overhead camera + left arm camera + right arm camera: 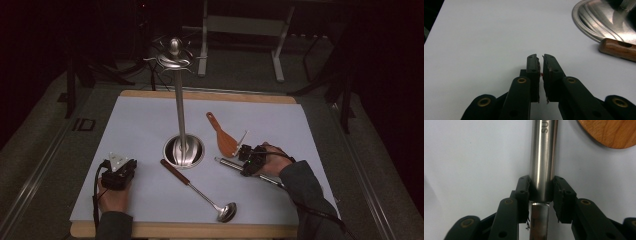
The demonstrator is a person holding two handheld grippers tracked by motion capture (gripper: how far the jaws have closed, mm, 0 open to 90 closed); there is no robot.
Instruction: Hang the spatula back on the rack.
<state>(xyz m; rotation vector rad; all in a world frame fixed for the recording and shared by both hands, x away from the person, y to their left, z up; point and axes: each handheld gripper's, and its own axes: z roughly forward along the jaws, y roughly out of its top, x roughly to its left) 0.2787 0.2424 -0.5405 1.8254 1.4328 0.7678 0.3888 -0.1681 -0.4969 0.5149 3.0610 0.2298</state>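
Here right gripper [541, 188] jaws both against steel handle [543, 152], clamped or nearly. Handle lies on white mat [140, 130], long axis straight ahead between jaws, wooden spatula [224, 137] just beside. Left gripper [541, 62] nearly together, empty, well apart. Utensil's working end hidden under hand.

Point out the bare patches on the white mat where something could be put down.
Free: the far left of the white mat, beyond the left gripper, and the far right corner. Crowded: around the stand base, with ladle, wooden spatula and steel handle.
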